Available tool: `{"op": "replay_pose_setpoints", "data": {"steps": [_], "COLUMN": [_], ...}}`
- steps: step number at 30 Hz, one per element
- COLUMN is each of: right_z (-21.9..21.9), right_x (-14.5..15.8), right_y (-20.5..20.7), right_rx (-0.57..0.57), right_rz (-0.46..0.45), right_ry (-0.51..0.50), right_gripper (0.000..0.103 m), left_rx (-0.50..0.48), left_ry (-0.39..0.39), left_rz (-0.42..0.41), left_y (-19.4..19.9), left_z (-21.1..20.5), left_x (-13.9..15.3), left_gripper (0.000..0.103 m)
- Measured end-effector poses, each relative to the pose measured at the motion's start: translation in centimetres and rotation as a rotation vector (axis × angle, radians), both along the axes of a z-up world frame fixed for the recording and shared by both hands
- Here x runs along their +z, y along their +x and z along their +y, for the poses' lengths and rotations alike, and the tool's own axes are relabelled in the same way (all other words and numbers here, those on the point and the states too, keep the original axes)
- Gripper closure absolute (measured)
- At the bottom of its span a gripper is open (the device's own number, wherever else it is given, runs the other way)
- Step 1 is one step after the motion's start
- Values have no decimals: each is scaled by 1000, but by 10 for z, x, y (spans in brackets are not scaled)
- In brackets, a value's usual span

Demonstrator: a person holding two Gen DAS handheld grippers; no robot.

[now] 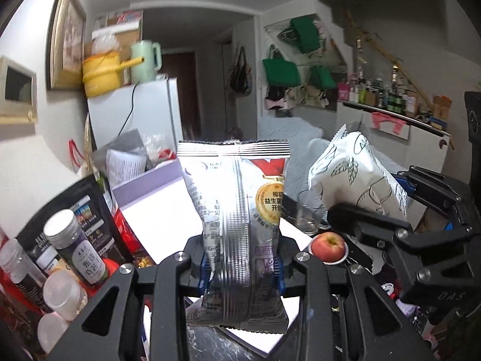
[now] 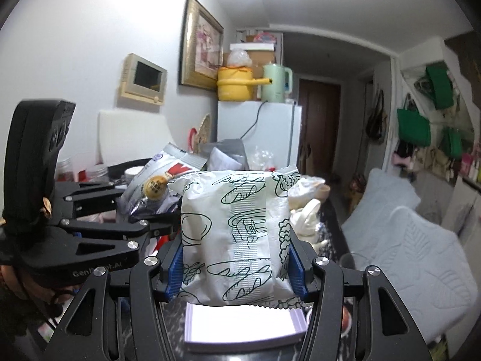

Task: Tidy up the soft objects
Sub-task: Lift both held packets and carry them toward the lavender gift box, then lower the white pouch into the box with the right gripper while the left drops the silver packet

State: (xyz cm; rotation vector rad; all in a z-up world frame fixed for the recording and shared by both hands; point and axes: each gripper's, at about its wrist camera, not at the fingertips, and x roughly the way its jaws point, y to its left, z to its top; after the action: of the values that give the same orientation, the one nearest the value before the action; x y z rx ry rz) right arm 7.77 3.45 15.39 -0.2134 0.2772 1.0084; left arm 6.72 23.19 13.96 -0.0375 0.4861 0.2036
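A silver foil pouch [image 1: 237, 228] with a red and gold label stands upright between the blue pads of my left gripper [image 1: 242, 273], which is shut on its lower half. A white bread bag [image 2: 237, 234] printed with green loaf drawings is pinched at both sides by my right gripper [image 2: 236, 266]. Both are held up in the air above a pale lilac box [image 2: 240, 323]. From the left wrist view the white bag [image 1: 357, 174] and the right gripper [image 1: 399, 207] show at the right; from the right wrist view the silver pouch [image 2: 156, 186] shows at the left.
Jars and bottles [image 1: 75, 240] crowd the lower left beside a black box. An apple [image 1: 328, 246] on a small dish and a clear glass [image 1: 309, 213] stand on the dark counter. A white fridge [image 2: 258, 132] carries a yellow pot and a green kettle. A pale sofa [image 2: 405, 240] lies at right.
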Motion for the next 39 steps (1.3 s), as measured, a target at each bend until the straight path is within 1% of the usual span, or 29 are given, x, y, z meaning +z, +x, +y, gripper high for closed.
{"op": "replay_pose_setpoints", "data": {"steps": [2, 4, 9, 12, 16, 20, 25, 30, 35, 37, 39], "right_z": [9, 17, 46, 61, 81, 98, 114, 130, 139, 142, 143], "right_x": [-1, -4, -15, -30, -54, -76, -101, -126, -154, -168, -177], "right_y": [15, 30, 62, 80, 107, 124, 139, 155, 173, 179, 184], "right_rx": [-1, -13, -59, -71, -77, -100, -101, -109, -124, -128, -131], "right_rz": [32, 52, 38, 58, 146, 168, 195, 233, 281, 309, 346], "right_ry": [-3, -13, -55, -91, -139, -194, -251, -299, -334, -358, -369], "right_gripper": [47, 47, 47, 47, 47, 47, 47, 47, 47, 47, 47], "left_rx": [19, 39, 83, 96, 114, 129, 155, 168, 178, 179, 177], "left_ry": [-12, -1, 1, 7, 9, -2, -17, -54, -74, -86, -78], "left_rz": [30, 56, 141, 192, 294, 390, 466, 546, 615, 631, 644], "left_y": [14, 27, 60, 78, 105, 125, 140, 151, 159, 161, 163], "left_z": [9, 14, 27, 32, 40, 50, 63, 73, 79, 80, 78], "left_x": [-5, -10, -34, -49, -76, -106, -138, -165, -187, -194, -199], "left_gripper": [71, 71, 71, 71, 71, 71, 71, 71, 71, 71, 71]}}
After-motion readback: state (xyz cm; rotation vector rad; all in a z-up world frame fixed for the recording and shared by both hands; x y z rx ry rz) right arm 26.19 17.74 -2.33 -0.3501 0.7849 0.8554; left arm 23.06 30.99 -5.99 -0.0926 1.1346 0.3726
